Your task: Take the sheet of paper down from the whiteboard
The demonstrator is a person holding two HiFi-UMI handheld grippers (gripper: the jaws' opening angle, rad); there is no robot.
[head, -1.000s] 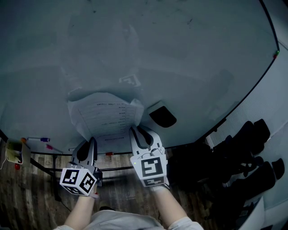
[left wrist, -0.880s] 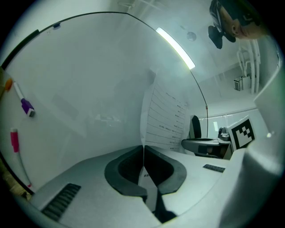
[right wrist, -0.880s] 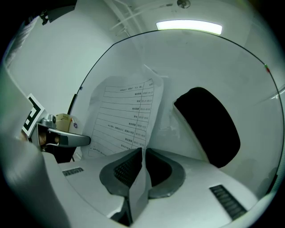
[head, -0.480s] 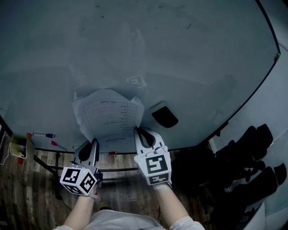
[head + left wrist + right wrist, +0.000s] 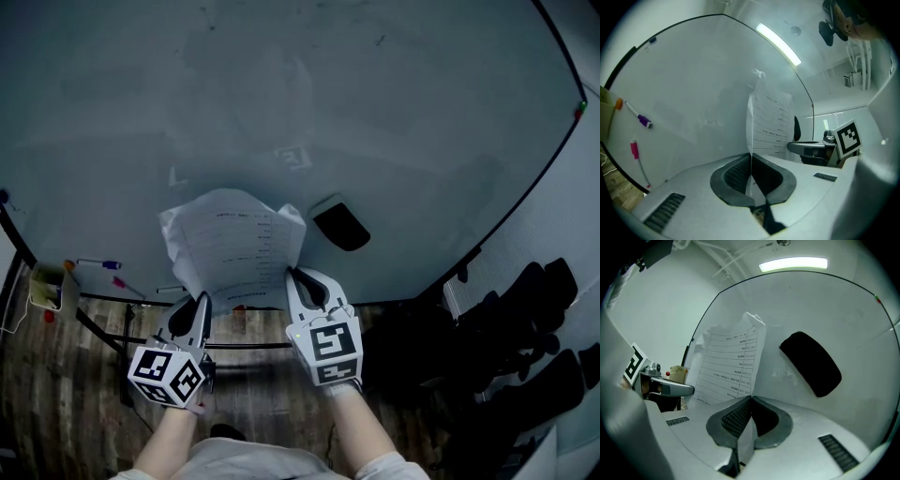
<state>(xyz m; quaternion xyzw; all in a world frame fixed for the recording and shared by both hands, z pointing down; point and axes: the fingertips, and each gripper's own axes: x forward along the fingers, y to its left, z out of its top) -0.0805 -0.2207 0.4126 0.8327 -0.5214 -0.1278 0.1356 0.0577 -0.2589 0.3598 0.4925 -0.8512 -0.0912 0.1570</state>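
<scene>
Seen from above, a person's two hand-held grippers reach toward a large whiteboard (image 5: 394, 112) and share one sheet of paper (image 5: 234, 246). The left gripper (image 5: 199, 300) has its jaws pressed together on the sheet's lower left edge. In its own view the paper runs edge-on, straight up from between the dark ribbed pads. The right gripper (image 5: 293, 275) is likewise clamped, pinching the lower right edge, and a strip of paper passes back through its closed pads.

The sheet carries rows of print too small to read. It rises from both sets of jaws, spans the gap between them, and stands ahead of the grippers in front of the board. It is creased and its top corners curl. Whether its upper edge touches the board cannot be told.

Just right of the right gripper, a little beyond its tips, a black eraser (image 5: 811, 363) sits on the board. Well to the left of the left gripper, a purple-capped marker (image 5: 644, 121) and a pink marker (image 5: 634, 150) sit on the board. Below both grippers is a wooden floor (image 5: 56, 412). Far to the right of the right gripper stands a cluster of dark chairs (image 5: 525, 309).
</scene>
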